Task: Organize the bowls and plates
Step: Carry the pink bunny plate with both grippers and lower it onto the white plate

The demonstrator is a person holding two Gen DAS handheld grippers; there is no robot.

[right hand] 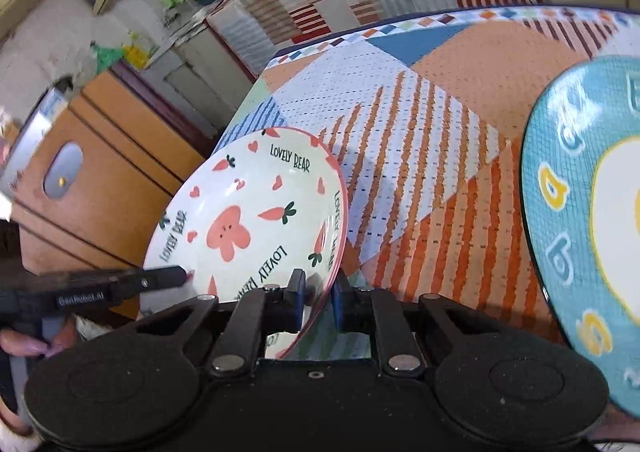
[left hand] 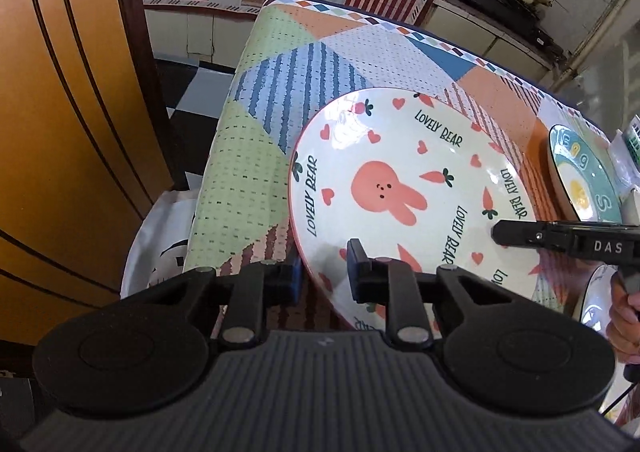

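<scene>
The rabbit plate (left hand: pixel 404 187) sits at the near left corner of the bench (left hand: pixel 280 63), tilted, its left edge raised toward the wooden cabinet (left hand: pixel 60 111) and its printed face up. The left hand-held gripper (left hand: pixel 324 272) is clamped on the plate's near-left rim, one pad above and one beneath. The right hand-held gripper (right hand: pixel 320 292) pinches the opposite rim. A blue egg plate (right hand: pixel 580 211) lies flat to the right, apart from it.
</scene>
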